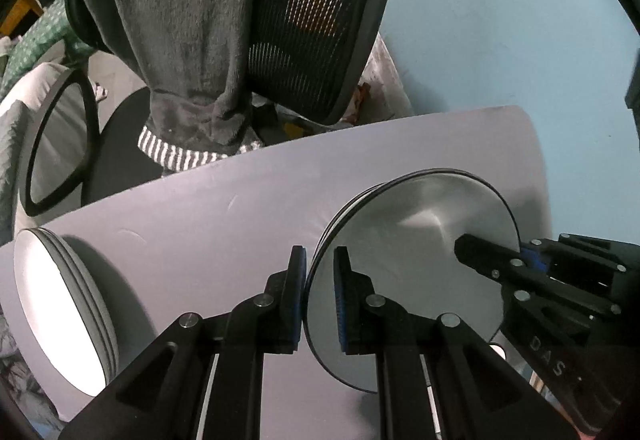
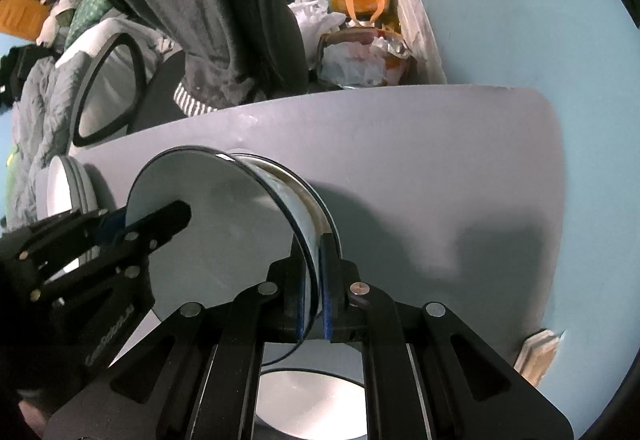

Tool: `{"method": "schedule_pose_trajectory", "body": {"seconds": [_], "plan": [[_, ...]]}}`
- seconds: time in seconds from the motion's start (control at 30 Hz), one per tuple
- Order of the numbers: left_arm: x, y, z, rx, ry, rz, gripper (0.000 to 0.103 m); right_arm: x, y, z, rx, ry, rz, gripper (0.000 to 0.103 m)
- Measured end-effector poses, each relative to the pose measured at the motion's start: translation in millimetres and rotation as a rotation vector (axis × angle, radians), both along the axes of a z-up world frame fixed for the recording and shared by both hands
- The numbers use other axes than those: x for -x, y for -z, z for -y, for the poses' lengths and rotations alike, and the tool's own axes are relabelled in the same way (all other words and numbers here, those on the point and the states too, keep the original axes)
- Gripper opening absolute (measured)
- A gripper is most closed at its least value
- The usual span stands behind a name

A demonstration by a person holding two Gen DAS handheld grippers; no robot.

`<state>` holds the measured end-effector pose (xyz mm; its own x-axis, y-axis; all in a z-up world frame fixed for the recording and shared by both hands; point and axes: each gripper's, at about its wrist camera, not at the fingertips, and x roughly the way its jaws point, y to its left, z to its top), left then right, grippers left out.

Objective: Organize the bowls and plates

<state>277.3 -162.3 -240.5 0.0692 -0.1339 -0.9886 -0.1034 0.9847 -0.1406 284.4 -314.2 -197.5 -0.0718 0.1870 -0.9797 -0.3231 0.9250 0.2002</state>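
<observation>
A white plate with a thin dark rim is held tilted over the pale grey table. My left gripper is shut on its near rim. My right gripper comes in from the right and is shut on the opposite rim. In the right wrist view the same plate is clamped between the right gripper's blue pads, and the left gripper grips it from the left. Directly behind the plate sits a bowl with a dark rim. A stack of white dishes stands at the table's left end.
A mesh-backed office chair draped with a dark grey garment stands just past the table's far edge. Bags and clutter lie behind it. Another white dish shows beneath the right gripper. A blue surface lies to the right.
</observation>
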Motion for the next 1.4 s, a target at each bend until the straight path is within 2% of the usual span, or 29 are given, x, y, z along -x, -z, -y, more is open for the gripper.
{"method": "schedule_pose_trajectory", "body": {"seconds": [0.17,0.4,0.47,0.6,0.77,0.87,0.97,1.1,1.3,1.4], "plan": [[2.4,2.5,-1.0,-0.001,-0.006,-0.007,0.013,4.2,0.2,-2.1,0.031,-0.035,-0.001,0.007],[7.6,0.3,-7.6,-0.003,-0.034,0.006,0.024,4.8,-4.8,3.7,0.022,-0.009,-0.009,0.012],[9.1,-1.4,-9.8,0.002,-0.047,0.010,0.026,3.8,-8.9,5.3,0.041,0.001,0.008,0.026],[12.3,-7.6,-10.3,0.009,-0.054,0.025,0.026,0.0,-10.8,8.5,0.047,0.014,0.005,0.026],[21.4,-21.9,-11.2,0.012,-0.059,0.055,0.029,4.4,-22.1,11.9,0.063,0.012,0.050,0.027],[28.4,-31.2,-11.5,0.017,-0.065,0.078,0.037,11.3,-33.7,14.0,0.072,0.004,0.095,0.036],[37.8,-43.4,-11.0,0.026,-0.066,0.095,0.039,18.6,-45.8,15.9,0.078,-0.009,0.141,0.039],[49.6,-59.5,-8.7,0.034,-0.062,0.122,0.045,29.4,-60.9,20.0,0.092,-0.032,0.203,0.042],[65.7,-83.6,-1.9,0.036,-0.039,0.168,0.050,41.8,-76.3,29.0,0.085,-0.029,0.238,0.044],[73.9,-91.0,1.6,0.048,-0.028,0.176,0.052,47.0,-83.5,33.4,0.069,-0.020,0.249,0.051]]}}
